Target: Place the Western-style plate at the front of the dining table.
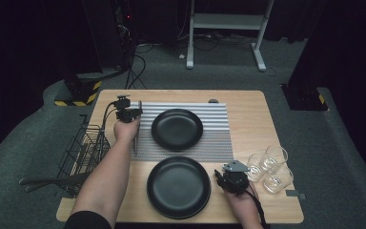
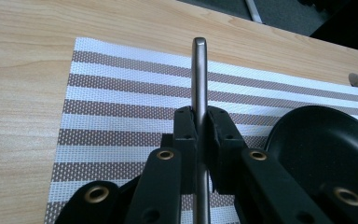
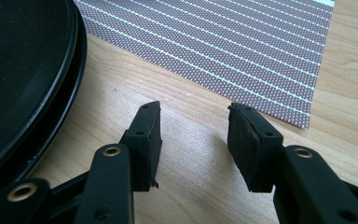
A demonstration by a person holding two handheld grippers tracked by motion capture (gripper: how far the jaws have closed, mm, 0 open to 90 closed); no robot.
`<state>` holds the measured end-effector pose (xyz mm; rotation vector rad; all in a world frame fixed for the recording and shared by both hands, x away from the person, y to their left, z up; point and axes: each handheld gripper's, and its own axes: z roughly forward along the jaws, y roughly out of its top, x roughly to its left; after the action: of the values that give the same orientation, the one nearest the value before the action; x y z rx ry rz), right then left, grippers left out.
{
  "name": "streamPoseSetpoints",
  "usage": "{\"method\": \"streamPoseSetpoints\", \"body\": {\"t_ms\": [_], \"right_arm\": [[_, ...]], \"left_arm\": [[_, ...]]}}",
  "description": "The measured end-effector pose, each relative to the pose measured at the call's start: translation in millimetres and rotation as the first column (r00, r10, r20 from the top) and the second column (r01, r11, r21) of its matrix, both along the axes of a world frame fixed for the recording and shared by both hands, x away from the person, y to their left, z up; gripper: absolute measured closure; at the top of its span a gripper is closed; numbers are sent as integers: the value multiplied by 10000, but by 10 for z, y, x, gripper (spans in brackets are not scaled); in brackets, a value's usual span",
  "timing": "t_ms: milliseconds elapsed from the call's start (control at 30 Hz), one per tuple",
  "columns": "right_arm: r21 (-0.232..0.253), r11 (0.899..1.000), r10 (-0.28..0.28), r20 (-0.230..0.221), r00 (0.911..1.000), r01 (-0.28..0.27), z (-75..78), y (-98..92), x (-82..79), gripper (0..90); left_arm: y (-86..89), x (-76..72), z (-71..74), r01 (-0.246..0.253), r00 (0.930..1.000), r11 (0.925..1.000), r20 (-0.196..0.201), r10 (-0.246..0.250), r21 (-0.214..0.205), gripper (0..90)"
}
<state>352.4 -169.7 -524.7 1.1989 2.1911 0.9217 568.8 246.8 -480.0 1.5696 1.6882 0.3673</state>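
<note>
**Placing a utensil on the placemat's left edge**

The left gripper [image 2: 200, 128] is clamping a slim metal utensil [image 2: 199, 74] between its pads, jaws nearly closed on the handle. The handle is running straight ahead of the jaws; which kind of utensil it is cannot be told. Directly beneath and ahead of the jaws, the striped placemat [image 2: 121, 93] is lying flat on the wooden table [image 2: 23, 70]. Just to the right of the jaws, the far black plate [image 2: 326, 140] is sitting on the placemat.

The right gripper [image 3: 193, 135] is standing about half open with nothing between its jaws, hovering over bare table. To its left, the near black plate [image 3: 23, 70] is resting close by.

Judged step: the utensil is being set down beside the far plate. The next move is calling for lowering it flat onto the placemat, parallel to the edge, then opening the jaws.
</note>
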Motion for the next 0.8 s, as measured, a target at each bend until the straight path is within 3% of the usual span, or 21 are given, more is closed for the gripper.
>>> {"method": "streamPoseSetpoints", "body": {"t_ms": [800], "right_arm": [[-71,10000,16,57,10000,-16,0,5,-10,545]], "left_arm": [[-36,45,-140,27,9990,9997,-456,-17,231,823]]}}
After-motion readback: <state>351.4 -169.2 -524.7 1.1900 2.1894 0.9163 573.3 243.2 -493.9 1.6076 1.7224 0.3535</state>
